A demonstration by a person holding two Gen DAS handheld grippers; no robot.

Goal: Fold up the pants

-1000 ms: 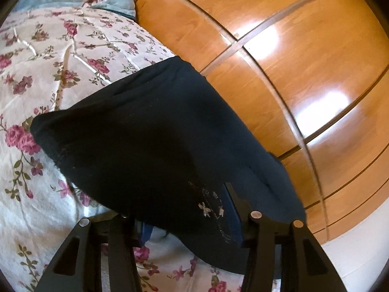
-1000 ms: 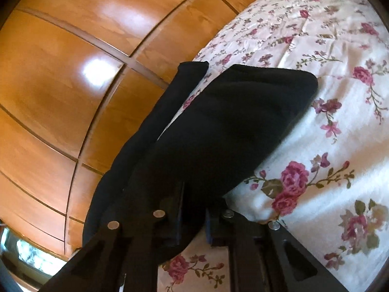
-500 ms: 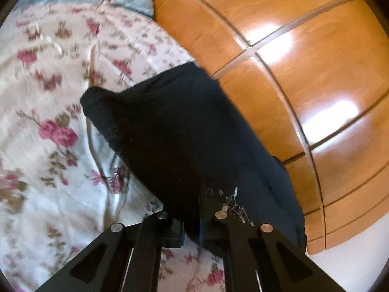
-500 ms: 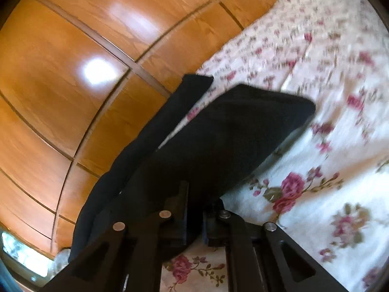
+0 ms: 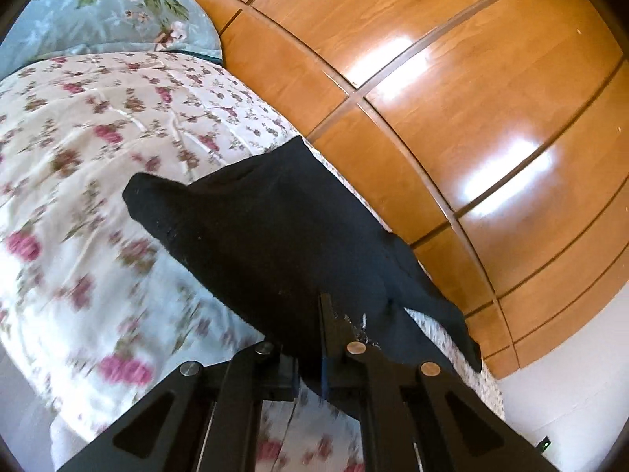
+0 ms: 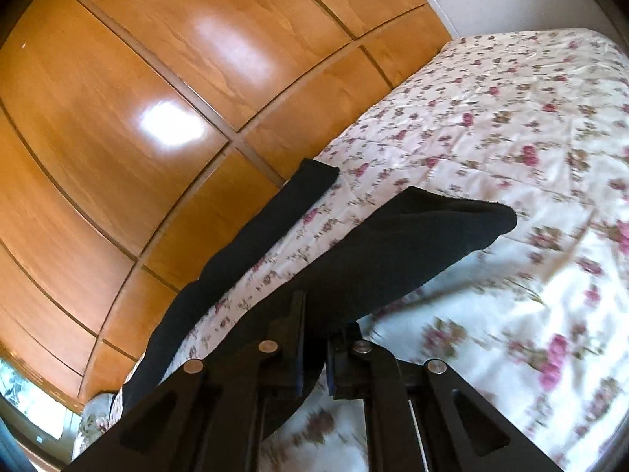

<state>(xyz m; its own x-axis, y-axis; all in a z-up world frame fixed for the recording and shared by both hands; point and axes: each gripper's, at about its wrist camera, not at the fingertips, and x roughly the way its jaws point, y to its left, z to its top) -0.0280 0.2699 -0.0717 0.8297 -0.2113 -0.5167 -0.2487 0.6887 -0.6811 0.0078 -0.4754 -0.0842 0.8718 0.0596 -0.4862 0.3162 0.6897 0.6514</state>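
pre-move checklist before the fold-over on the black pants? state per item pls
1. Left gripper clamped on black pants: ok, fabric pinched between the jaws.
2. Right gripper clamped on the pants: ok, cloth runs between the shut jaws.
3. Held edge lifted off the floral bedspread: ok in both wrist views.
4. Far leg lying on the bed near the wooden wardrobe side: ok, but its near end droops past the mattress edge.
5. Landing area on the bedspread free: ok; pillow sits far off.
6. Layers aligned inside the grips: cannot tell.
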